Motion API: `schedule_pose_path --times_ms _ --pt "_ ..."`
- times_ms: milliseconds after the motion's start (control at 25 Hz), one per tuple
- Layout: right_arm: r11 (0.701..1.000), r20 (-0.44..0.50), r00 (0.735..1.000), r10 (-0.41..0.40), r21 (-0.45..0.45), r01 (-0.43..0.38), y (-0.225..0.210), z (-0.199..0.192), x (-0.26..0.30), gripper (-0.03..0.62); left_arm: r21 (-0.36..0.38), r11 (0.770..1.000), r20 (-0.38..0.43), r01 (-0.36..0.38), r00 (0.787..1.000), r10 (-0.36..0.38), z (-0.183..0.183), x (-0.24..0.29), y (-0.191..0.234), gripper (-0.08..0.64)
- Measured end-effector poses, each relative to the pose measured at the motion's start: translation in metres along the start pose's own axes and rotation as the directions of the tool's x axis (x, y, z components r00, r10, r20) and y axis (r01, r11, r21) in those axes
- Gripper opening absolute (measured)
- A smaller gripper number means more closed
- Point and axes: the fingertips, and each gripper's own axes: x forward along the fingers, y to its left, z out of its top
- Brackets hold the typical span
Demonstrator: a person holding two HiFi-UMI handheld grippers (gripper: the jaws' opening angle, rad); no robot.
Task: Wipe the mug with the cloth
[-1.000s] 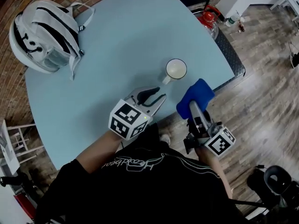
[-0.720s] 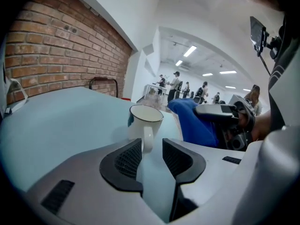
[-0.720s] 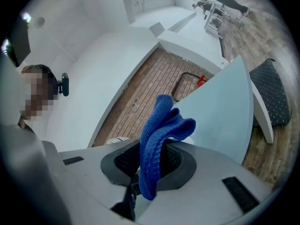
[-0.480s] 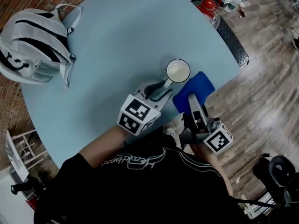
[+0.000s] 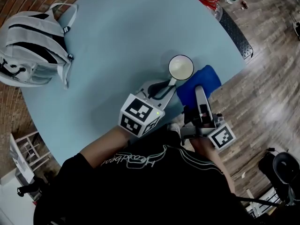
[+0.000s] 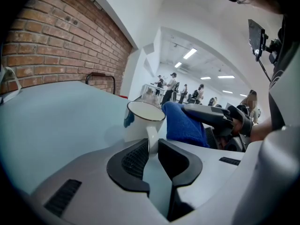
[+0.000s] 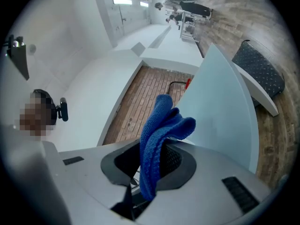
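My left gripper (image 5: 164, 87) has just been closing its jaws; they now pinch the handle of the white mug (image 5: 181, 67), which stands upright on the pale blue table (image 5: 117, 41) near its edge; my right gripper (image 5: 199, 92) clamps the blue cloth (image 5: 208, 76), bunched just beside the mug.

The left tongs (image 5: 164, 86) have reached forward, and their jaws have just closed onto the handle of the mug (image 5: 181, 67). The right tongs (image 5: 199, 93) have carried the cloth (image 5: 205, 78) up just beside it.
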Motion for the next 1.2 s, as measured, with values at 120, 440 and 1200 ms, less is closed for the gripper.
schedule_pose_path --times_ms 120,440,1200 --pt "0.999 0.03 1.0 -0.006 0.032 0.005 -0.003 0.0 0.004 0.061 -0.005 1.0 0.0 0.012 1.0 -0.012 0.001 0.0 0.0 0.069" --pt "0.991 -0.029 0.995 -0.099 -0.088 0.097 -0.017 -0.007 0.011 0.06 0.005 1.0 -0.002 0.029 1.0 -0.029 0.0 -0.002 0.002 0.069" --pt "0.776 -0.325 0.79 -0.519 -0.566 0.277 -0.061 -0.024 0.015 0.061 0.09 0.995 -0.002 0.041 0.999 -0.041 0.001 0.001 0.001 0.067"
